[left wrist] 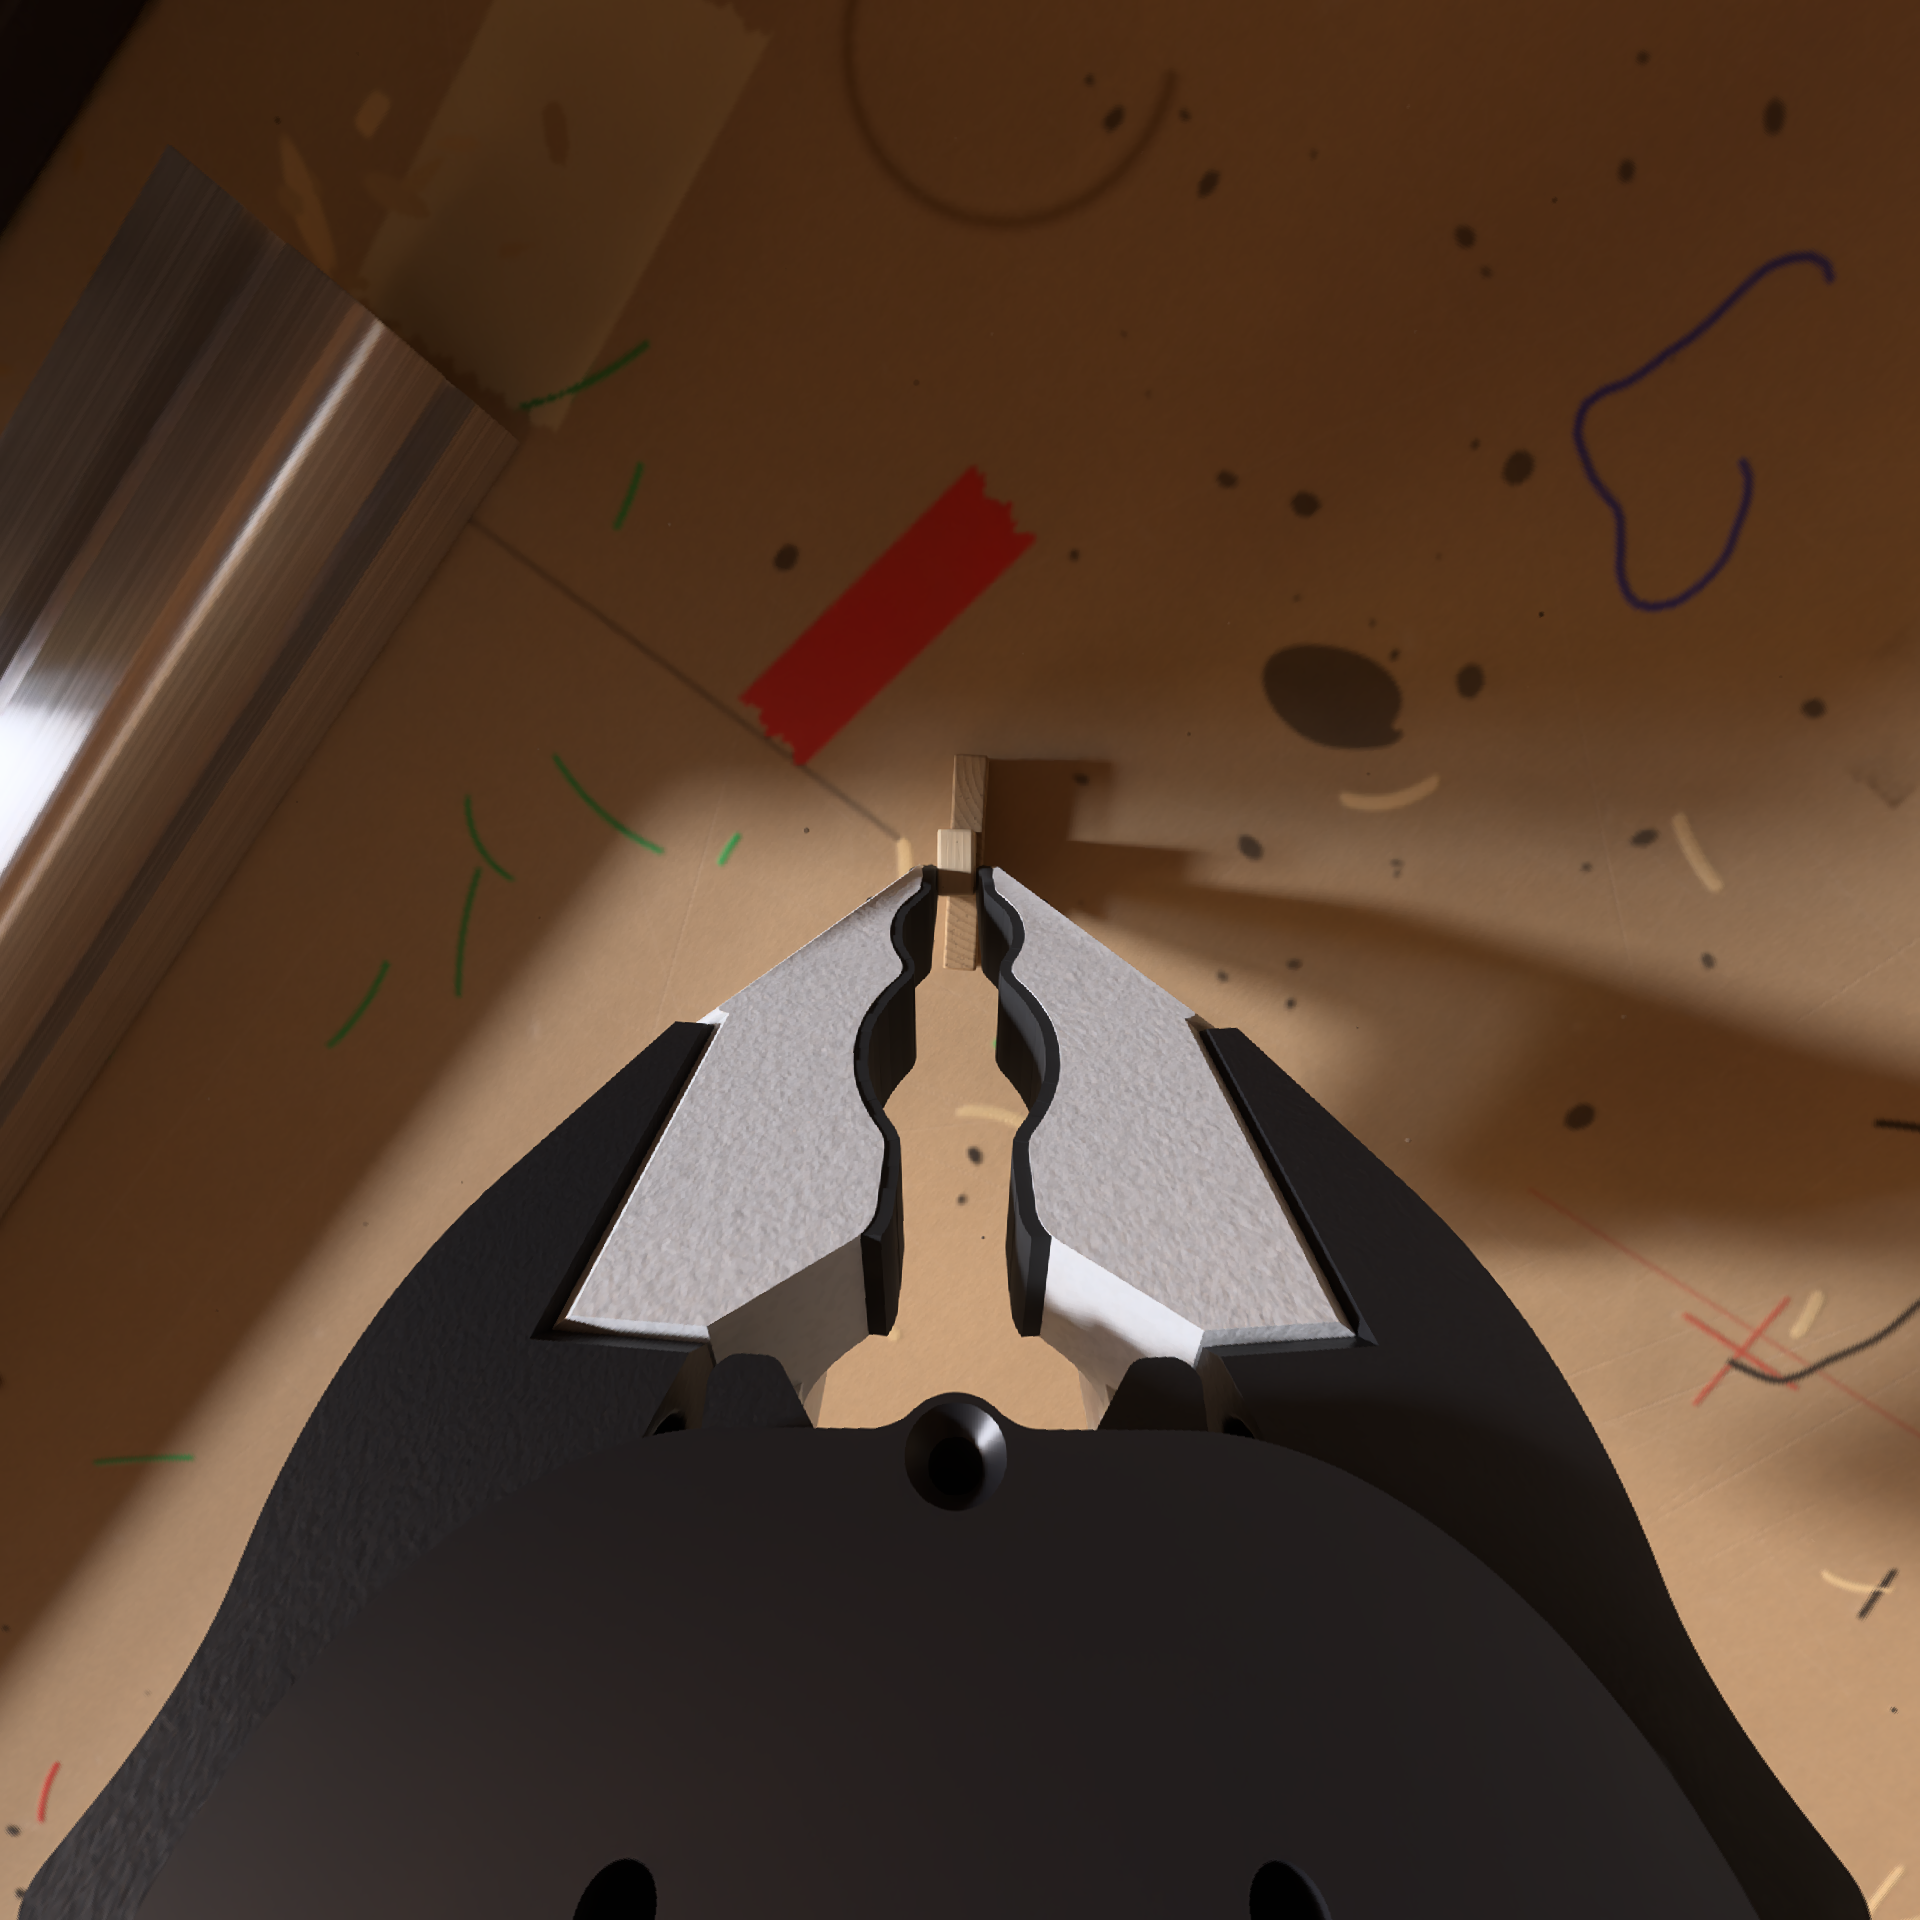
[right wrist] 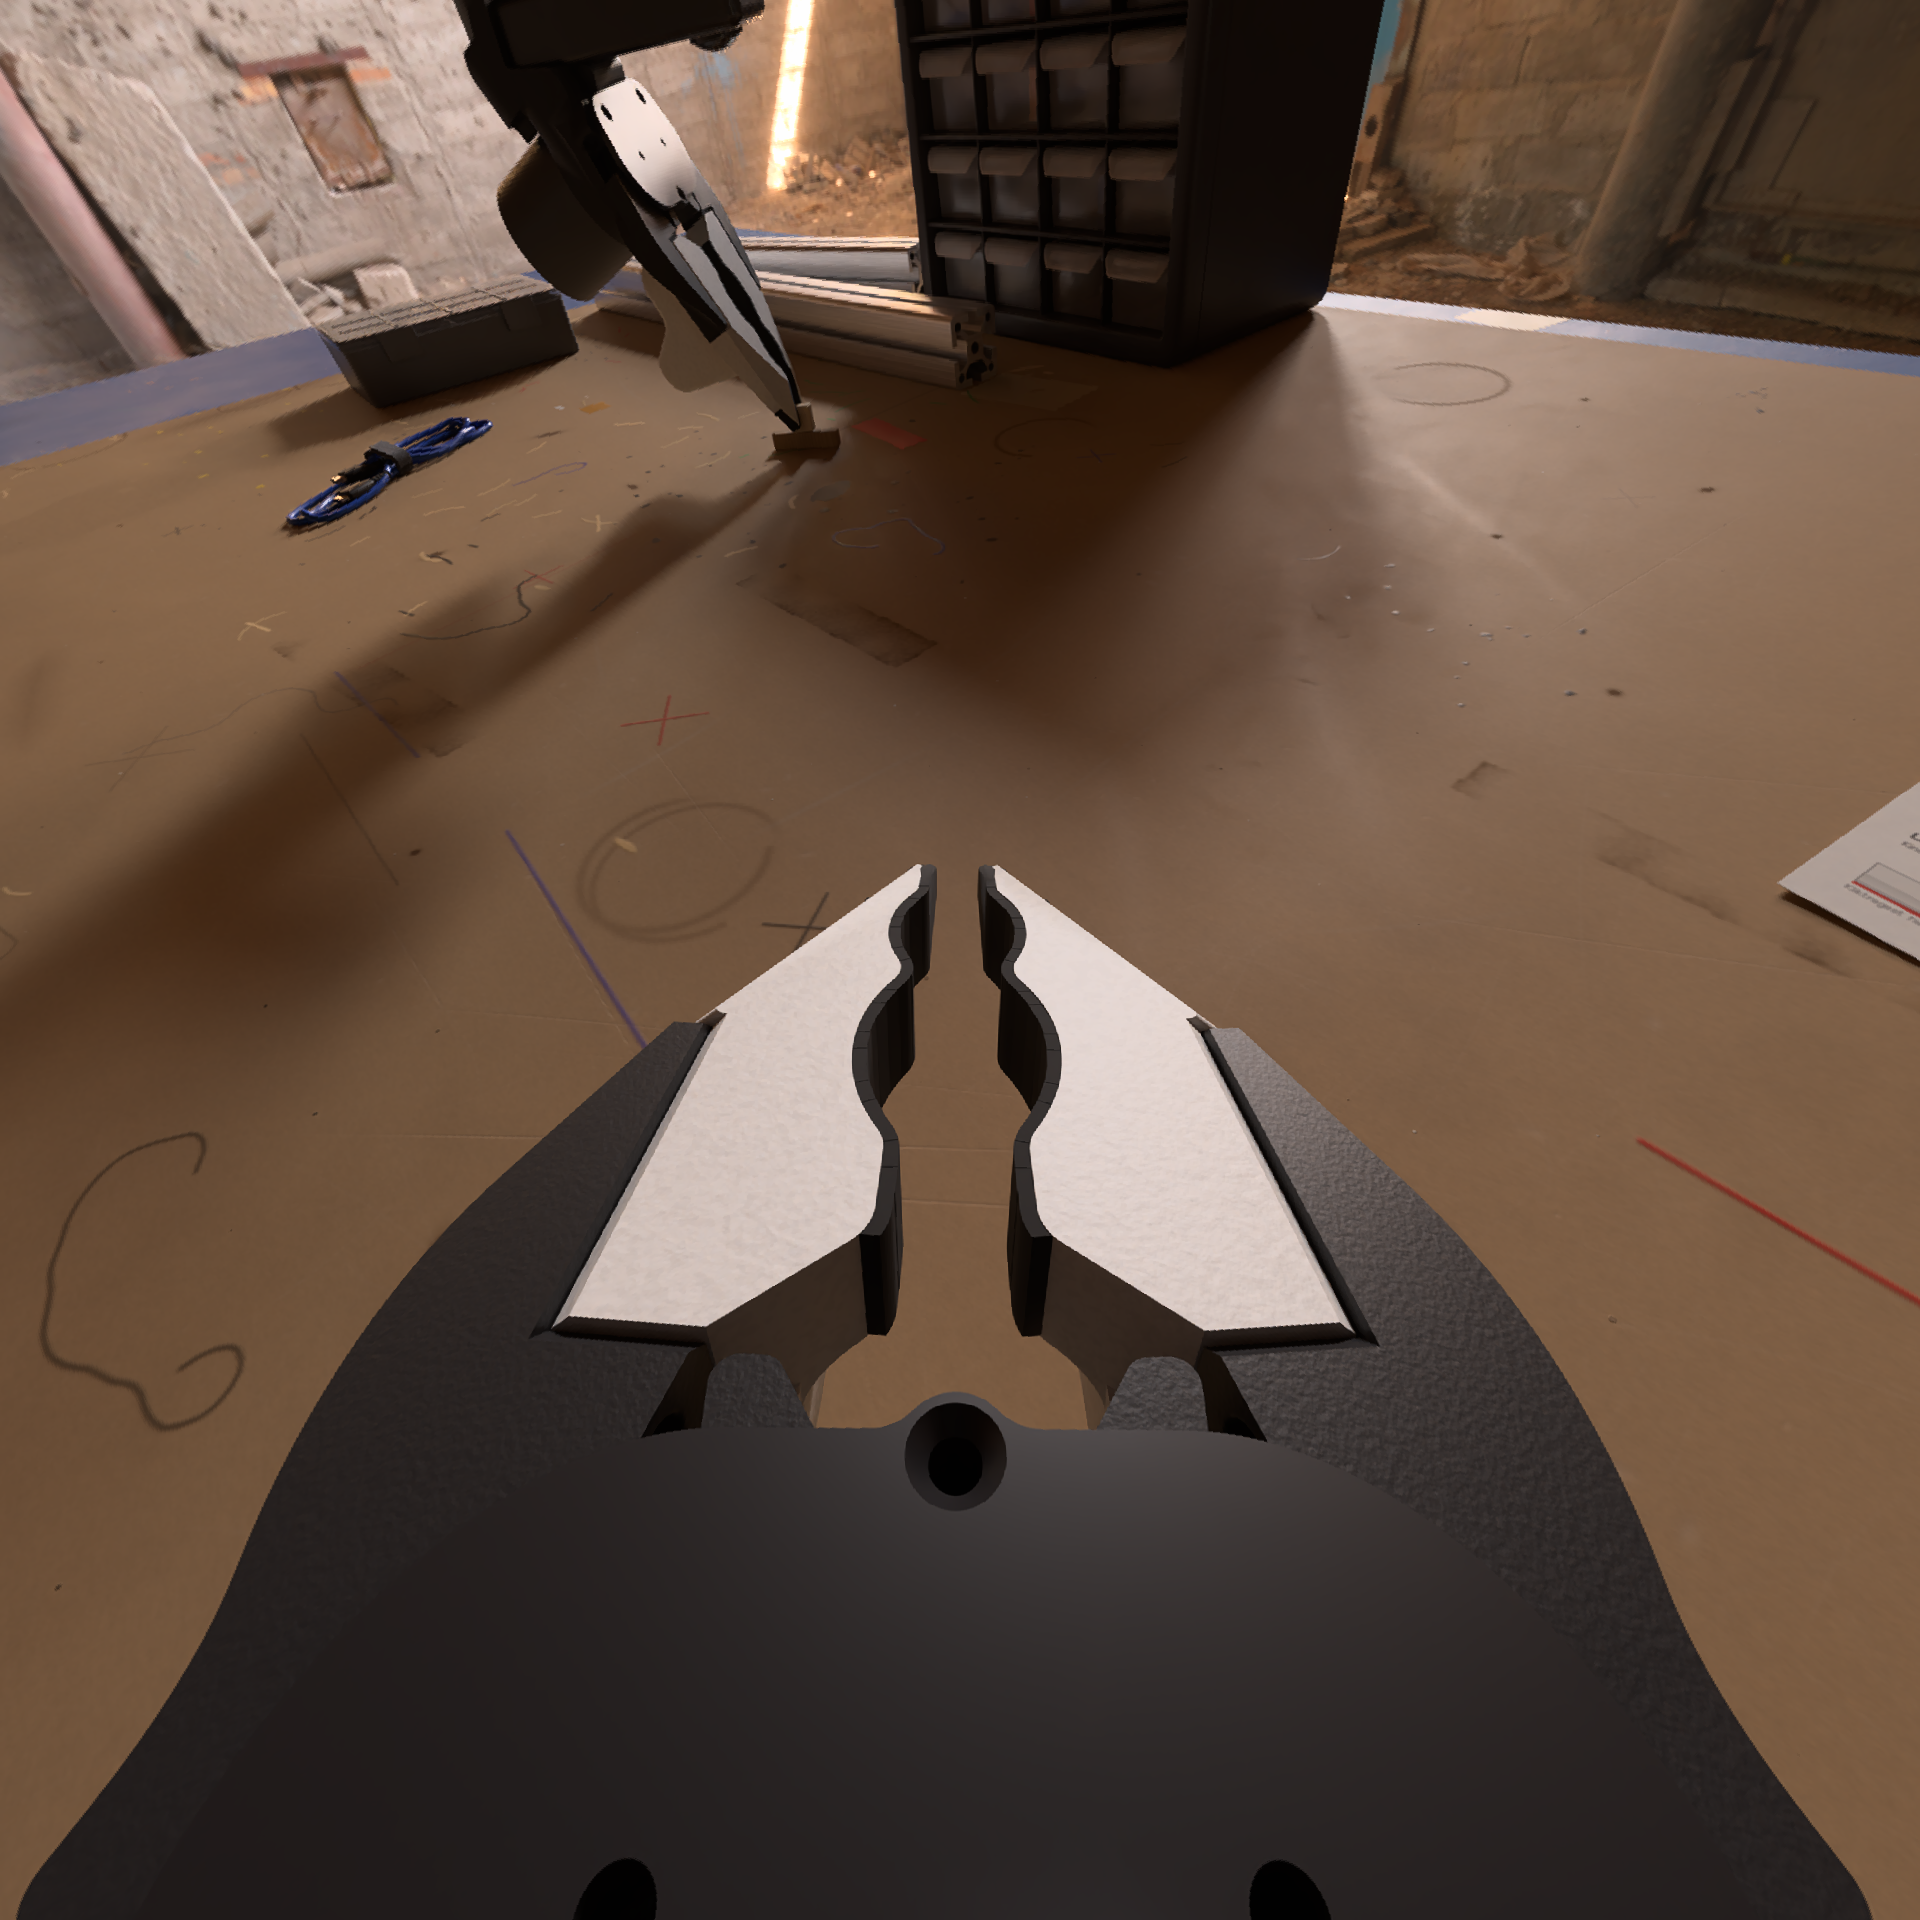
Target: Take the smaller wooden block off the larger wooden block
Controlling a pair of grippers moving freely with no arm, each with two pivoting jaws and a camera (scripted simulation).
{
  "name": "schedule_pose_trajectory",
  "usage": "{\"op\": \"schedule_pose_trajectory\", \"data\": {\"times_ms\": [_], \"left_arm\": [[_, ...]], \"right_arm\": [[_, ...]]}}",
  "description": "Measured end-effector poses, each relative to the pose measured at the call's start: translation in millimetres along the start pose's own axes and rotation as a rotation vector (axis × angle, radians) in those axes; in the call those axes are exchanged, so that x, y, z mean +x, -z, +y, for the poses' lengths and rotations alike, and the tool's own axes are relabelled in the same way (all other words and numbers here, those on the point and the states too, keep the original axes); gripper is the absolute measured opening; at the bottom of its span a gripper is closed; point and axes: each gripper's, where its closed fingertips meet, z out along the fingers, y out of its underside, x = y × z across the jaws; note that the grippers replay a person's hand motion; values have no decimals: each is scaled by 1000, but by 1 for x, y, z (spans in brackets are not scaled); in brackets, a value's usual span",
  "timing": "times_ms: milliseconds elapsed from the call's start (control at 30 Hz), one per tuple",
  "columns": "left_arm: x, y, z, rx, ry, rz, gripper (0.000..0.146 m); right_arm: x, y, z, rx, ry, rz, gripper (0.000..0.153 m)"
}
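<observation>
Small block pinched at the left tool tips, set upon large block, right tool narrowly parted, nothing held, desk beneath.

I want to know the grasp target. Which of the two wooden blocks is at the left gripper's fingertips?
The smaller block, the short cube-like piece, sits at the tips of the left gripper. The larger block is the long strip beneath it.

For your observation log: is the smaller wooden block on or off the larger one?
Still on. The smaller wooden block sits across the larger wooden block, at the left gripper fingertips; whether they grip it, cannot tell.
</observation>
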Motion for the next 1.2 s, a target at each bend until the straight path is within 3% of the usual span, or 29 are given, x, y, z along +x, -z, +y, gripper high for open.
{"op": "schedule_pose_trajectory", "data": {"times_ms": [500, 800, 1200], "left_arm": [[-3, -1, -2, -27, -12, 15, 12], [3, -3, 0, -34, -32, 37, 6], [16, 24, -6, 83, -1, 125, 6]], "right_arm": [[0, 0, 0, 2, 2, 0, 8], [0, 0, 0, 1, 4, 2, 7], [0, 0, 0, -2, 6, 2, 7]]}}
